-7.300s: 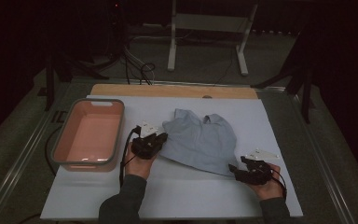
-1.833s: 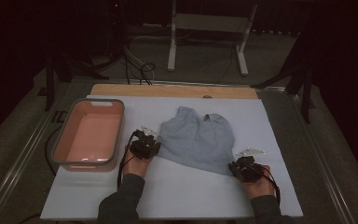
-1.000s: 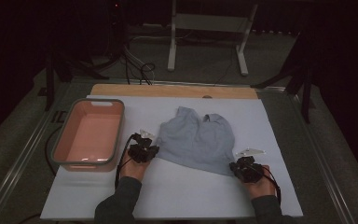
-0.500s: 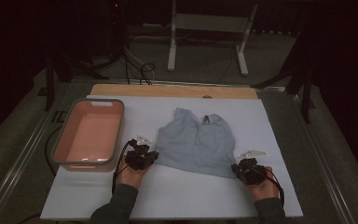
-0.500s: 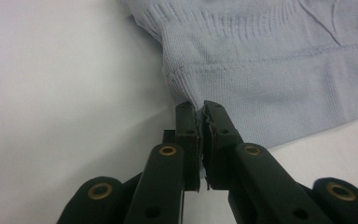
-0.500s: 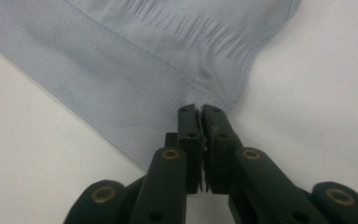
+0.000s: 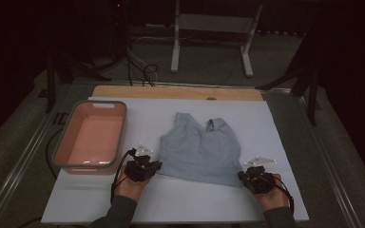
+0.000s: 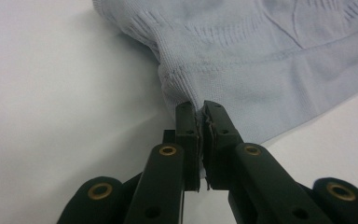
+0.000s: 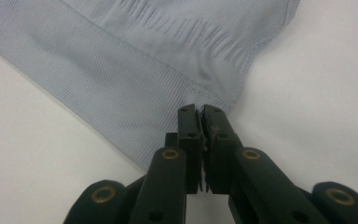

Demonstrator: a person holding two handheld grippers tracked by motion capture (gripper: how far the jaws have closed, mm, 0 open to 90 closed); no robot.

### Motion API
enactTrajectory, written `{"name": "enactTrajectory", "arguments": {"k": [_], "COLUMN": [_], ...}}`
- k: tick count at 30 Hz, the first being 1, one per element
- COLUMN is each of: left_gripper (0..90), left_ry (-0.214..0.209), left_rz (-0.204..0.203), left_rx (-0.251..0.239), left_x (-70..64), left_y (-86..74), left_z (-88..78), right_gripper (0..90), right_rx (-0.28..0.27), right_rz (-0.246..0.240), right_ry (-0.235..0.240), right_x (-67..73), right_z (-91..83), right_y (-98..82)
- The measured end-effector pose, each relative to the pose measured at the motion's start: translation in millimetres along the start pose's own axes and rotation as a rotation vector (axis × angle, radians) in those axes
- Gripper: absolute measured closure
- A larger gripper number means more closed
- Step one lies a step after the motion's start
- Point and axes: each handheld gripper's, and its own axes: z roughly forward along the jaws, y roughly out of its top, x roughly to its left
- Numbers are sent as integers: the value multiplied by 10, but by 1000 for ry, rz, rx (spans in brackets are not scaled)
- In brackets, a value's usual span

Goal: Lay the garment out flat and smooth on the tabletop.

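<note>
A pale blue sleeveless top (image 7: 200, 151) lies spread flat on the white desk (image 7: 275, 118), just beside a pink tub (image 7: 91, 137), its hem toward the person and its neckline away. The left gripper (image 8: 200, 116) has its jaws pressed together on the hem corner of the top nearer the tub; the right gripper (image 9: 199, 116) is clamped likewise on the hem corner farther from the tub. Risk: each hold takes only a thin edge of ribbed knit at the very tips of the jaws, so a pull outward or upward could draw the fabric free of one side; uneven tension between the two corners would likely skew or wrinkle the top, and stretchy knit may give before the body of the top follows. The high view shows the whole outline of the top, the tub and both hands; the two gripper views alone reveal how little cloth sits between the jaws and the puckering of the hem there.
</note>
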Motion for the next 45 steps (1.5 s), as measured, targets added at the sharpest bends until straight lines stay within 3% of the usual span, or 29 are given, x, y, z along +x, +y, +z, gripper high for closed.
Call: {"name": "enactTrajectory", "arguments": {"k": [18, 45], "left_gripper": [864, 864], "left_ry": [-25, -72], "left_rz": [46, 53], "left_rx": [3, 4], "left_x": [-167, -362], "left_y": [-165, -445], "left_z": [-212, -498], "right_gripper": [870, 869], "right_rx": [2, 17], "right_rz": [-13, -46], "right_ry": [40, 89], "right_x": [92, 250], "right_z": [-157, -329], "right_y": [-159, -356]}}
